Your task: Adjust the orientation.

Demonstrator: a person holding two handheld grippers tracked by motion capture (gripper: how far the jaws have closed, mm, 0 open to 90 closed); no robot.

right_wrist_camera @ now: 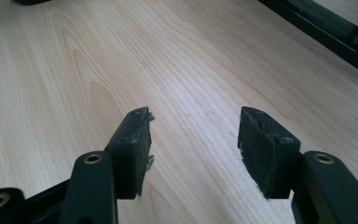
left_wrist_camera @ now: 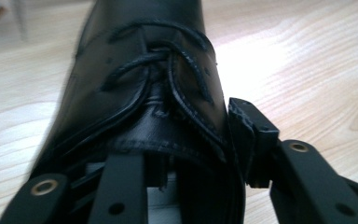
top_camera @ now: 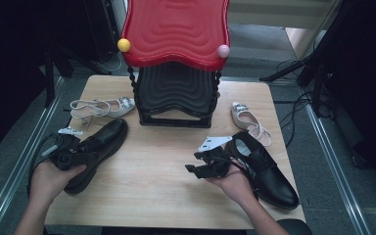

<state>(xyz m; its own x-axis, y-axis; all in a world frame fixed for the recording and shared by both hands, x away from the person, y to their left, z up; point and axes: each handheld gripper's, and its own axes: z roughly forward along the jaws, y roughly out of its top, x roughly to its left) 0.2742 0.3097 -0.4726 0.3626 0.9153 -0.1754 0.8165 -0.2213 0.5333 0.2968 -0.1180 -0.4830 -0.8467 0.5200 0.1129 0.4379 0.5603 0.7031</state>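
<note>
L gripper (top_camera: 71, 152) at table's (top_camera: 166, 196) left edge, jaws astride rear collar of black lace-up shoe (top_camera: 95, 152): one jaw inside the opening, other outside along the leather; pads look pressed on collar wall, so grasping it. Shoe lies on table, toe twd red-topped rack (top_camera: 176, 58). R gripper (top_camera: 203, 164) released, jaws apart over bare wood, beside second black shoe (top_camera: 269, 171). No readable brand or writing anywhere.

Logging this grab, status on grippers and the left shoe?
Left gripper jaws astride black shoe collar, grip unconfirmed. Right gripper open, empty, over table. Nothing blocking.
</note>
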